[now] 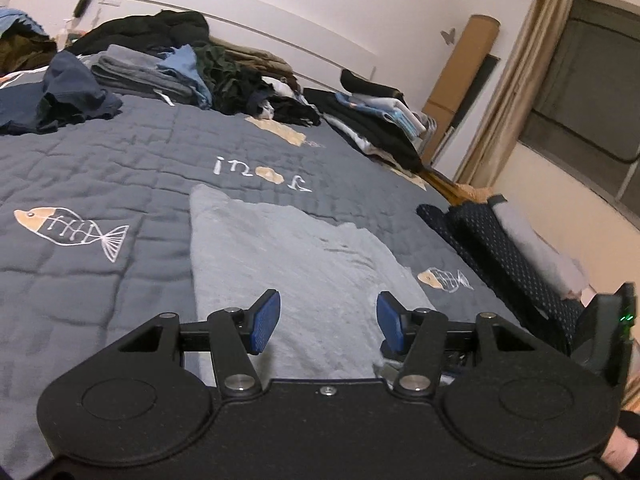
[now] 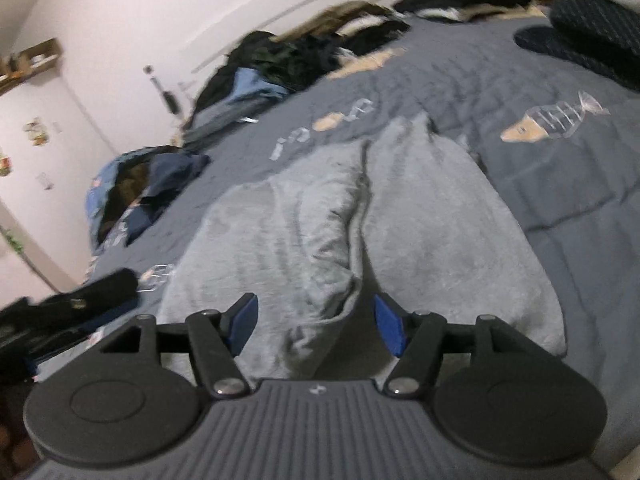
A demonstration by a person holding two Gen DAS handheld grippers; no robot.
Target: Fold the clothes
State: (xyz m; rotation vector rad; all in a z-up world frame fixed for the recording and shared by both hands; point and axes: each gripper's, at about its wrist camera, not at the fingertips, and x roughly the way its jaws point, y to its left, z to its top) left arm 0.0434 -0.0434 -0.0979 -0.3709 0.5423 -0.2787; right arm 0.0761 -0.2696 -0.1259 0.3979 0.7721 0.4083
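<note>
Grey garment (image 1: 288, 264) lies partly folded on the bed (image 1: 100, 168); unfolded piles remain at the far side. Left tool (image 1: 326, 322) and right tool (image 2: 316, 324) are spread, gripping nothing.

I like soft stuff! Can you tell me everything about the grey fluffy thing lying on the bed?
The grey garment looks soft and fleecy, like a sweatshirt. It lies flat on the blue quilt with fish pictures, near the front edge. It is partly folded: two sides are turned in and meet along a seam-like line down the middle. Some wrinkles show. Nothing is pinching it; both sets of tongs hang open just above it.
</note>
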